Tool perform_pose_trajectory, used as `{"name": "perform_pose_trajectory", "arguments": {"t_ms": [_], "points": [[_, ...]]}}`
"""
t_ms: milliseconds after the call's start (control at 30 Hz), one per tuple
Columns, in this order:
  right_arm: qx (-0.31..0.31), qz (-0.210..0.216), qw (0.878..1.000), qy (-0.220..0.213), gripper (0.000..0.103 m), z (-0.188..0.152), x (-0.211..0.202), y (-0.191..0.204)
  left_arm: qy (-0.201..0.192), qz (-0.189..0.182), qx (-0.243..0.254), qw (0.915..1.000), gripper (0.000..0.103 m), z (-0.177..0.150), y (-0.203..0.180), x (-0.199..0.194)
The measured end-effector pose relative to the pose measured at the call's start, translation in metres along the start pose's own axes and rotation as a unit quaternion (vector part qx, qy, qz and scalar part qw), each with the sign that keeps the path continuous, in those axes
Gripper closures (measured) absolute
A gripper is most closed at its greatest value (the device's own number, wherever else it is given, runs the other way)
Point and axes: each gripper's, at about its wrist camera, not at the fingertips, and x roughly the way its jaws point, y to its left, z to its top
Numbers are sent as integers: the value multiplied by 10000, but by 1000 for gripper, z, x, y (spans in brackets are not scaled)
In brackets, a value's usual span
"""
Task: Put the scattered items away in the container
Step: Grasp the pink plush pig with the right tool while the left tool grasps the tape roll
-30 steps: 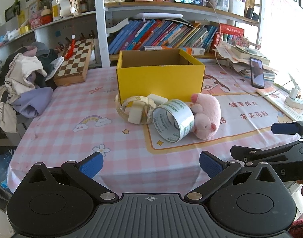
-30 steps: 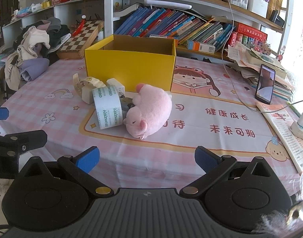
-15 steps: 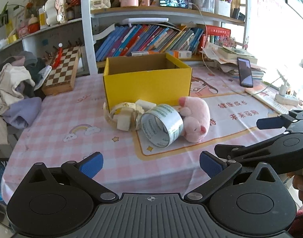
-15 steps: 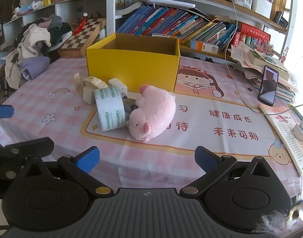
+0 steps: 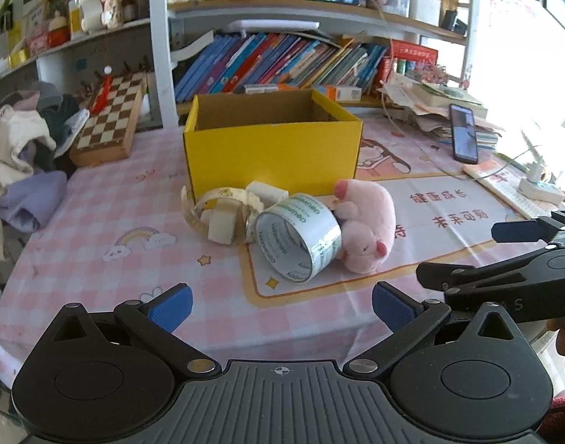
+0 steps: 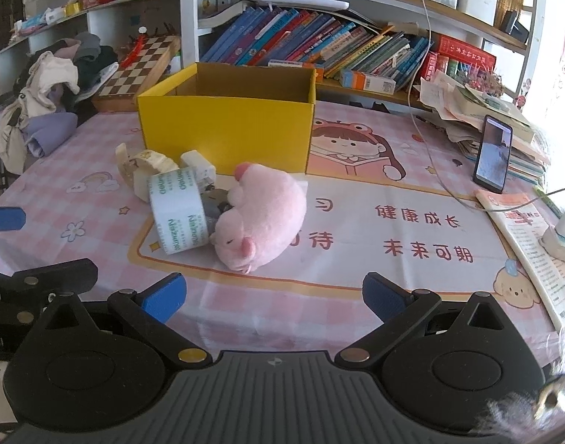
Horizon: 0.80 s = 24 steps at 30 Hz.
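The yellow box (image 5: 273,155) stands open-topped on the tabletop (image 5: 134,259), and the scattered things lie in a cluster just in front of it. A tape roll (image 5: 299,236) lies on its side there, touching a pink plush pig (image 5: 365,229) on its right. Left of the tape, nearer the box, sits a cream tape roll (image 5: 223,211) with white blocks (image 5: 265,192) in and beside it; from the right wrist view a small grey thing (image 6: 214,203) shows between the tape and the pig, too hidden to name. Both grippers hover over the near tabletop edge, well short of the cluster: the left gripper (image 5: 280,301) and right gripper (image 6: 275,294) each have jaws spread wide, holding nothing. A chessboard (image 5: 110,118) leans behind the box to its left, and a phone (image 5: 464,133) stands to its right.
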Motion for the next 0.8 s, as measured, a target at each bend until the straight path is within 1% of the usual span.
{"name": "perform_pose_trajectory", "arguments": {"t_ms": [267,367,533,633,800], "points": [[-33,147,9998,103,2,15,22,-9,61,-63,-112,9999,0,11,-1,18],[-77,263,9995,149,6,23,31,-11,101,-93,-147,9998,0,15,-1,26],[-68,436,9987,258,15,37,50,-18,150,-137,-206,9996,2,22,-4,41],[-64,536,9980,335,18,45,62,-23,188,-135,-218,9995,3,28,-6,53],[-53,704,9965,457,19,57,82,-33,245,-54,-194,9995,4,37,-13,72]]}}
